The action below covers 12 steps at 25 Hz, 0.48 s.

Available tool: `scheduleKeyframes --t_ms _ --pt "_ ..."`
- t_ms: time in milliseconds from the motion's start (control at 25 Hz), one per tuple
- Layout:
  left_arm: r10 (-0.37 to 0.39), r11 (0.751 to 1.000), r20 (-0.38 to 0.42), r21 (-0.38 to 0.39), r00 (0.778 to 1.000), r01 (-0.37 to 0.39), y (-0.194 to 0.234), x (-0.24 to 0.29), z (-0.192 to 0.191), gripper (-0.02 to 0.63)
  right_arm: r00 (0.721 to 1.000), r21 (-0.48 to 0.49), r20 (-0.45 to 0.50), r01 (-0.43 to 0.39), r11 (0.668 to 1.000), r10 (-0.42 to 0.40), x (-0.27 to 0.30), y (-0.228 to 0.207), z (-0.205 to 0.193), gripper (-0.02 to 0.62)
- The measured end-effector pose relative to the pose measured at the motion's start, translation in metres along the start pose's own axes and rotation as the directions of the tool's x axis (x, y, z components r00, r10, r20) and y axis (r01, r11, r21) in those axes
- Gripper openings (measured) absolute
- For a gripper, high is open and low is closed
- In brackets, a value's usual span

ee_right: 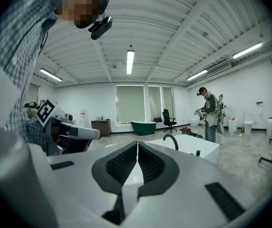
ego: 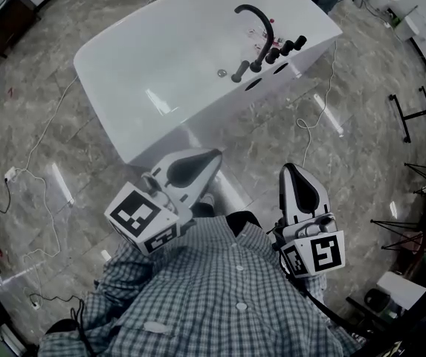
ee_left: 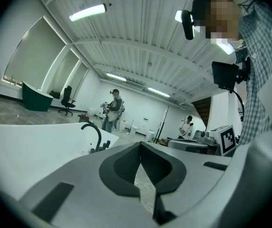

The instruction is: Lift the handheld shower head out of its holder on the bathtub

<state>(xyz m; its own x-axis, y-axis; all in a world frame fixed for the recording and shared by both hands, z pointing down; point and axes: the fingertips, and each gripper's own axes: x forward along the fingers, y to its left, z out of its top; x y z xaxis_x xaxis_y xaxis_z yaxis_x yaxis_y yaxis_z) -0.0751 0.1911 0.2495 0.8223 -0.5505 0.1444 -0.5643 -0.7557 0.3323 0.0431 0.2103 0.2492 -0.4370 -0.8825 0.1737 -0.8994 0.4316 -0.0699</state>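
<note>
A white bathtub (ego: 160, 65) stands on the floor ahead of me, with a black arched faucet (ego: 261, 24) on its far right deck. Beside the faucet's base are a short black handheld shower head (ego: 240, 71) and a row of black knobs (ego: 287, 49). My left gripper (ego: 211, 156) and right gripper (ego: 290, 169) are held close to my chest, well short of the tub. Both are shut with nothing between the pads. The left gripper view shows the tub (ee_left: 31, 146) and faucet (ee_left: 94, 132) beyond the shut left gripper (ee_left: 139, 145). The right gripper view shows the faucet (ee_right: 171, 139) past the shut right gripper (ee_right: 137, 145).
White cables (ego: 45, 192) trail over the marble floor left of the tub, and another cable (ego: 309, 121) lies to its right. Black stands (ego: 421, 110) and gear crowd the right edge. A person (ee_right: 211, 113) stands beyond the tub, and a green tub (ee_right: 143, 126) sits far back.
</note>
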Motion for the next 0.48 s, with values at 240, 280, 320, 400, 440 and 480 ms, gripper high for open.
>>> scheduleKeyframes --t_ms 240,280,320,400,440,480 --pt "0.017 1.000 -0.010 -0.018 1.000 -0.017 0.022 0.012 -0.003 0.005 1.000 0.027 -0.022 0.016 1.000 -0.016 0.019 -0.019 -0.008 0.018" --pt "0.020 1.000 -0.013 -0.022 1.000 -0.020 0.024 0.015 -0.003 0.005 1.000 0.032 -0.025 0.017 0.999 -0.016 0.022 -0.022 -0.009 0.018" --pt "0.023 0.999 -0.016 -0.024 1.000 -0.023 0.026 0.016 -0.003 0.005 1.000 0.042 -0.025 0.016 0.999 -0.015 0.024 -0.025 -0.009 0.018" --pt "0.028 0.999 -0.021 -0.021 0.999 -0.029 0.028 0.017 -0.002 0.005 1.000 0.074 -0.014 0.009 0.997 -0.008 0.030 -0.029 -0.007 0.018" --pt "0.032 0.999 -0.023 -0.018 0.999 -0.033 0.031 0.020 -0.002 0.005 1.000 0.091 -0.006 0.004 0.996 -0.003 0.035 -0.032 -0.007 0.018" --pt "0.037 0.999 -0.026 -0.014 0.999 -0.038 0.035 0.025 -0.002 0.005 1.000 0.103 -0.001 -0.004 0.995 0.004 0.042 -0.037 -0.008 0.018"
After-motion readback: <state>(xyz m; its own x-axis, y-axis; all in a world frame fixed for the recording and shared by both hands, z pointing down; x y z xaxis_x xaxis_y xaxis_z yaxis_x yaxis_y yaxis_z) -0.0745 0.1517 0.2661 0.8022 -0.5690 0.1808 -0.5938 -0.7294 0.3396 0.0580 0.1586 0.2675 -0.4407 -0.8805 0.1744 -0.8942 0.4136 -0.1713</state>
